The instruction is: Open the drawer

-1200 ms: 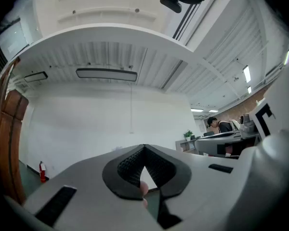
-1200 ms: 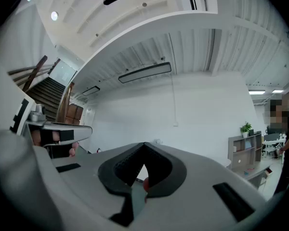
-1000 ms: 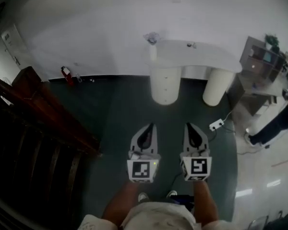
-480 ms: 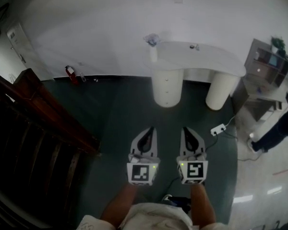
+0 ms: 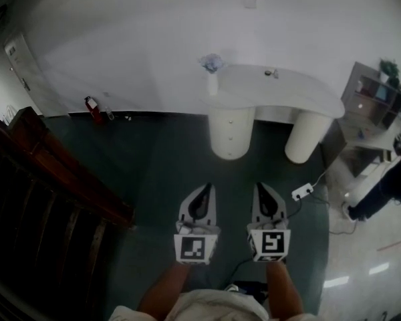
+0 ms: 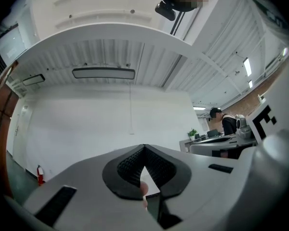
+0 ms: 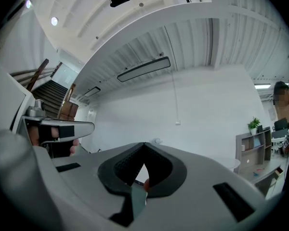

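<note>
Left tongs and right tongs are held side by side above the dark floor, well short of the white table and pointing toward it. Both pairs of jaws are closed tip to tip, with nothing between them. The drawer is in the table's round pedestal on the head view's left, its front flush with the curve. A power strip lies on the floor near the table's other pedestal.
</note>
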Motion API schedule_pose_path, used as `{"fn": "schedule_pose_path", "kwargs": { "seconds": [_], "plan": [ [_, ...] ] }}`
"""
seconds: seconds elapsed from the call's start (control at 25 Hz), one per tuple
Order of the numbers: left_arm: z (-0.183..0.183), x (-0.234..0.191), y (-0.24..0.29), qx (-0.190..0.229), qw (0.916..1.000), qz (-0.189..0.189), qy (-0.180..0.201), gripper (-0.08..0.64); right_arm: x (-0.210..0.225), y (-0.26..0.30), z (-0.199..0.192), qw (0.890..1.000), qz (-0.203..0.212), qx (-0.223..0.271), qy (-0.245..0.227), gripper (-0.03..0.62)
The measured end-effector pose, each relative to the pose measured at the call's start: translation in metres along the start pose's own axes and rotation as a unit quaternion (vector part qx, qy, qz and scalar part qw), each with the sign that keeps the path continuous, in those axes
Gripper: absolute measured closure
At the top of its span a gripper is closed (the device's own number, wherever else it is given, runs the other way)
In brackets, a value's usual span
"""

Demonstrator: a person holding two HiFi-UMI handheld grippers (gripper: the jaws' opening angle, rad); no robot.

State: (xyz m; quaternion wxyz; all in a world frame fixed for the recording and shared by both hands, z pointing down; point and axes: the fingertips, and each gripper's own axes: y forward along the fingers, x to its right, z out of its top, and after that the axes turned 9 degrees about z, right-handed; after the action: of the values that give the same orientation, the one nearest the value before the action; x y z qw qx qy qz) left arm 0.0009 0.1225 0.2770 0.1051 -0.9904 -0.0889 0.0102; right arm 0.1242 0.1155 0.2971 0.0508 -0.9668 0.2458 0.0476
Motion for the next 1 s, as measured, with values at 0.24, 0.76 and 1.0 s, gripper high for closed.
{"fn": "schedule_pose_path", "kwargs": {
  "seconds": [0.24, 0.76, 1.0],
  "plan": [
    [-0.004, -0.056, 0.065, 0.016, 0.9995, -0.026, -0.006, 0.565, -0.003, 0.080, 0.005, 1.000, -0.025, -0.008, -0.011, 0.591],
    [-0.028, -0.166, 0.157, -0.015, 0.9993, -0.030, -0.016, 0.565, -0.019, 0.211, -0.002, 0.998, -0.052, -0.031, -0.013, 0.591],
    [-0.052, -0.173, 0.189, -0.027, 0.9989, -0.038, -0.002, 0.565, 0.013, 0.238, -0.028, 0.996, -0.075, -0.044, -0.001, 0.591]
  ]
}}
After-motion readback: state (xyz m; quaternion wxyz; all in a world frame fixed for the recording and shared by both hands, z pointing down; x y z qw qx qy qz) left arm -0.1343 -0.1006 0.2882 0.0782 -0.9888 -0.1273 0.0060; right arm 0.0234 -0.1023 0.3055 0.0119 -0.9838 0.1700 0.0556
